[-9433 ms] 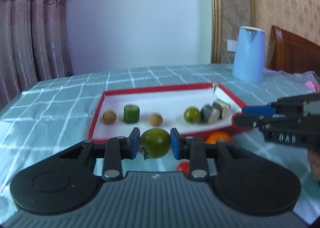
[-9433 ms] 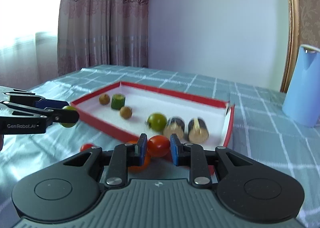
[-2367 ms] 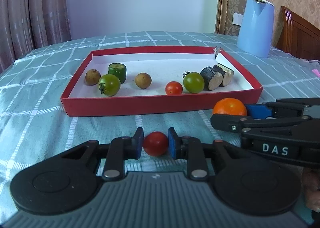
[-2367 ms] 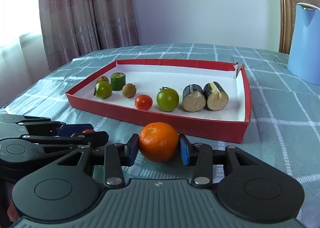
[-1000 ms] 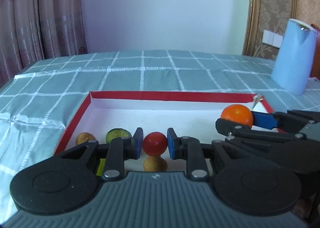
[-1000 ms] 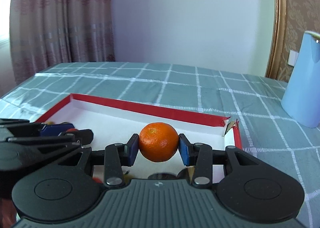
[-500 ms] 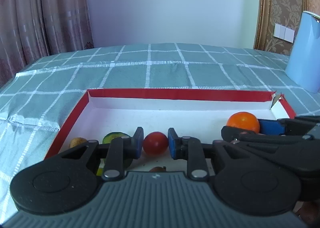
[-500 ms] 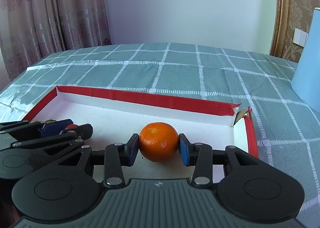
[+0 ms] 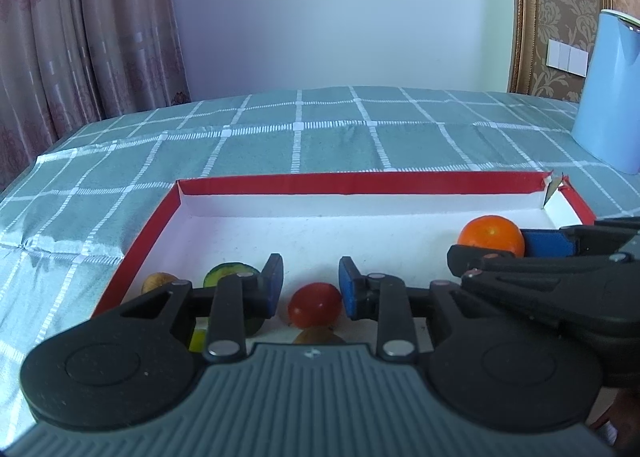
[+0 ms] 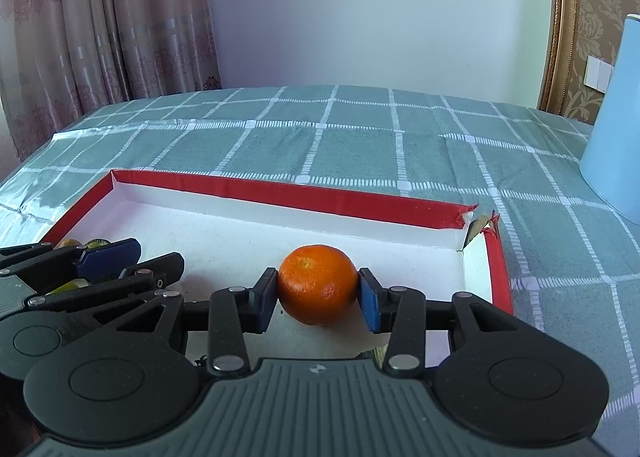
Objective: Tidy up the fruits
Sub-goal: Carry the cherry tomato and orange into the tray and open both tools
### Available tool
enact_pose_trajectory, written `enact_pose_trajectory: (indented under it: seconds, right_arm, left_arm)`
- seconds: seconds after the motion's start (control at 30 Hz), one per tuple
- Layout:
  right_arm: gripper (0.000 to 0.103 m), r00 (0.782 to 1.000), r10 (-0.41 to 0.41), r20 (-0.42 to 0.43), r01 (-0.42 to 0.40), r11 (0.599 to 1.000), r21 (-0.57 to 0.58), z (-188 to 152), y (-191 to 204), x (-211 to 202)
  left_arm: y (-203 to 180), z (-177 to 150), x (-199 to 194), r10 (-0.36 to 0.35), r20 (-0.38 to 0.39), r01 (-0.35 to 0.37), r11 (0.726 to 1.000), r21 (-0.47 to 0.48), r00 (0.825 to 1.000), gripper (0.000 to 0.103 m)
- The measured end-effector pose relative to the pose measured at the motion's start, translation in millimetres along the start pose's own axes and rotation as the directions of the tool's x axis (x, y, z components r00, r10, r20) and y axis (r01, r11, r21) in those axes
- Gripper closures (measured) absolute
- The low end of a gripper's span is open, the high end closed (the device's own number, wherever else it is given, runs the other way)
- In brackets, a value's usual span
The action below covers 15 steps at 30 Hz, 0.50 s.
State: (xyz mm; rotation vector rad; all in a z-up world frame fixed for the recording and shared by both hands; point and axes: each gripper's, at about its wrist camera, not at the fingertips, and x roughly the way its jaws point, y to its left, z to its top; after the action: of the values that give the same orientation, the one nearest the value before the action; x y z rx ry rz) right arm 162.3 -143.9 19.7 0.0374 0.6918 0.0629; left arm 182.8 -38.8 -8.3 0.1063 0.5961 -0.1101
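Red tomato (image 9: 315, 304) sits between the just-opening left claw (image 9: 311, 284) jaws.

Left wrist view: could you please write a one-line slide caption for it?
Left gripper, jaws just opened, leaves a red tomato in the red tray.

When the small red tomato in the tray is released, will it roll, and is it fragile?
The red tomato is round and smooth, so it may roll a little on the flat tray floor. Its thin, glossy skin suggests it would bruise or split under hard squeezing. The left tool has just been opening, and the pads now stand clear of it.
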Motion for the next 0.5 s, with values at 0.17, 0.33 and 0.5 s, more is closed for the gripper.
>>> enact_pose_trajectory:
  seconds: [0.17, 0.33, 0.5]
  right_arm:
    - [0.059, 1.000, -0.013, 0.019, 0.013, 1.000, 0.009, -3, -2, -4]
    - [0.057, 1.000, 0.004, 0.019, -0.005, 0.999, 0.037, -6, -9, -6]
    - [0.049, 0.999, -0.005, 0.038, 0.004, 1.000, 0.016, -10, -9, -13]
  left_arm:
    - [0, -3, -2, -0.004, 0.005, 0.004, 1.000, 0.011, 1.000, 0.068]
    - [-4, -9, -6, 0.023, 0.009, -0.023, 0.999, 0.035, 1.000, 0.060]
    - [0, -12, -12, 0.011, 0.003, -0.011, 1.000, 0.016, 1.000, 0.056]
